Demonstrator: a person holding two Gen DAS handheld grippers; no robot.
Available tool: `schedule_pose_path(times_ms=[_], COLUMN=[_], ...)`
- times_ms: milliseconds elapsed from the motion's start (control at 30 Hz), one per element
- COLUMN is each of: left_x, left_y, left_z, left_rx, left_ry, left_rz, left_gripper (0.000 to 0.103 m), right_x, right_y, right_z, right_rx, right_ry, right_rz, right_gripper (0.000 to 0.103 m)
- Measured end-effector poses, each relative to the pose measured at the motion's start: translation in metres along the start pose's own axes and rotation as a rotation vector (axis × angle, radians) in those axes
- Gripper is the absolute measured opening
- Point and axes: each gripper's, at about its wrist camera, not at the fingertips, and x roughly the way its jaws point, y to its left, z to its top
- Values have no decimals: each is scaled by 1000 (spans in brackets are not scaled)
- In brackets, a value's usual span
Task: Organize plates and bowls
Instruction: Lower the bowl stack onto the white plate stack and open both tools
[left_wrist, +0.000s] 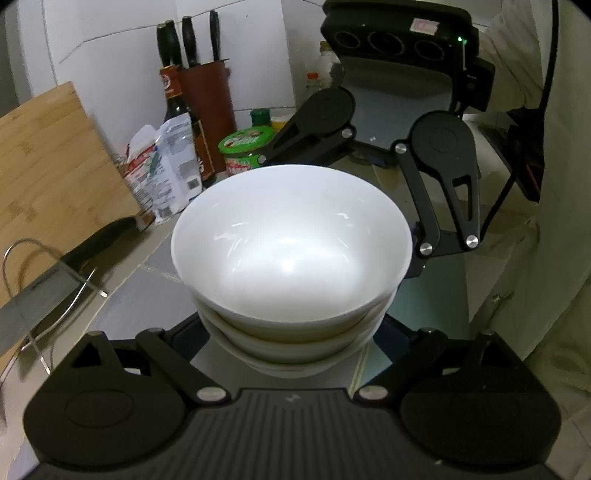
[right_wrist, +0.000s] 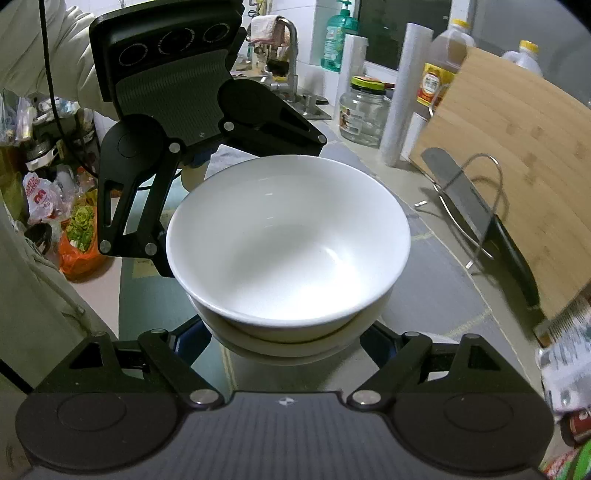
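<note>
A stack of white bowls (left_wrist: 291, 240) hangs between both grippers, above the grey counter. In the left wrist view my left gripper (left_wrist: 291, 343) clasps the lower bowls from the near side, its fingertips hidden under the rims. My right gripper (left_wrist: 343, 206) reaches in from the far side. The right wrist view shows the same stack of bowls (right_wrist: 288, 240) held low by my right gripper (right_wrist: 291, 339), with my left gripper (right_wrist: 243, 206) opposite. Each gripper is shut on the stack.
A bamboo cutting board (left_wrist: 48, 166) leans at the wall with a cleaver (left_wrist: 40, 295) on a wire rack. Behind stand a knife block (left_wrist: 207, 103), bottles, bags and a green tub (left_wrist: 243, 147). A glass jar (right_wrist: 362, 110), a paper roll (right_wrist: 406, 92) and a faucet (right_wrist: 288, 55) stand further back.
</note>
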Motion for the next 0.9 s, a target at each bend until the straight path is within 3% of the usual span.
schedule_pose_path(times_ms=[533,900], left_x=[54,88], left_y=[4,23], left_z=[42,55], left_rx=[53,73], left_ry=[-38,-42], left_rz=[-59,-106], left_gripper=[94,94], right_x=[-35,-34], right_y=[-27,-56], right_z=[-40,-59], right_rx=[42,89], right_ry=[27,56], right_rz=[-86,-127], right_gripper=[90,90])
